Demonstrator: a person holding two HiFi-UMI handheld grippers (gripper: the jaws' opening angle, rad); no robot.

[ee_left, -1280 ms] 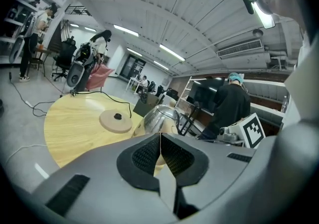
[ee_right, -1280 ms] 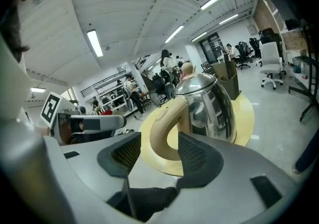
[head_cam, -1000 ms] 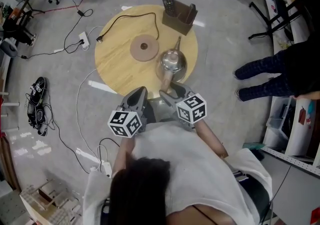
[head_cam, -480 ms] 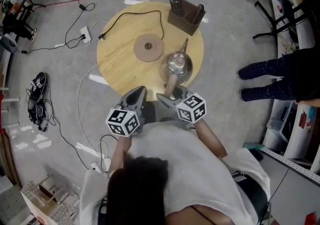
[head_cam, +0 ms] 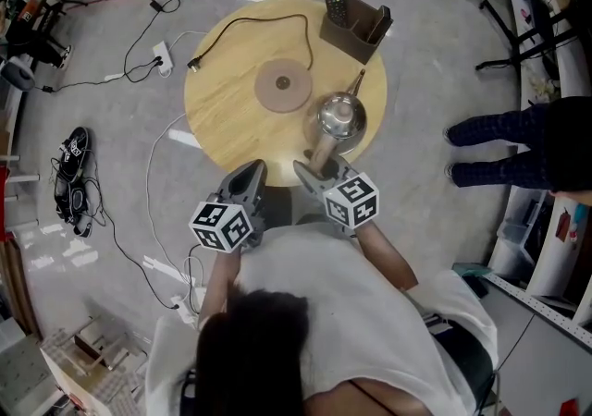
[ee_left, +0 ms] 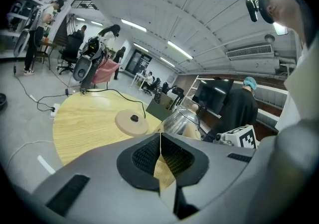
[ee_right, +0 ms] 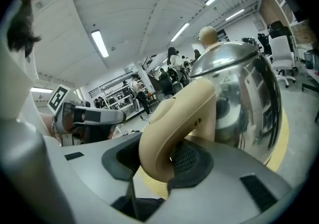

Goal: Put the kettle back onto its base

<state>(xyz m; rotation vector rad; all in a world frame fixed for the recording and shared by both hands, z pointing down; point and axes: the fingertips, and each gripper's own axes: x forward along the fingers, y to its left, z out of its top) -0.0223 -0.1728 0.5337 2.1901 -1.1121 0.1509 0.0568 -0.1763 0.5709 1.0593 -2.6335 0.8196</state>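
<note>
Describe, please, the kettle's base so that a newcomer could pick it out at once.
Find the round wooden table on the grey floor. Near its middle lies a tan disc with a dark stud at its centre and a black cord running off it. Unlike the shiny kettle beside it and the brown box behind, it is low and flat.

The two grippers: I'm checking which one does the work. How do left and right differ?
The left gripper has its jaws together, empty; the right gripper has just been closing its jaws onto the kettle at its cream handle. The left gripper faces bare table before the base; the right gripper is at the kettle. Both sit side by side at the table's near edge.
</note>
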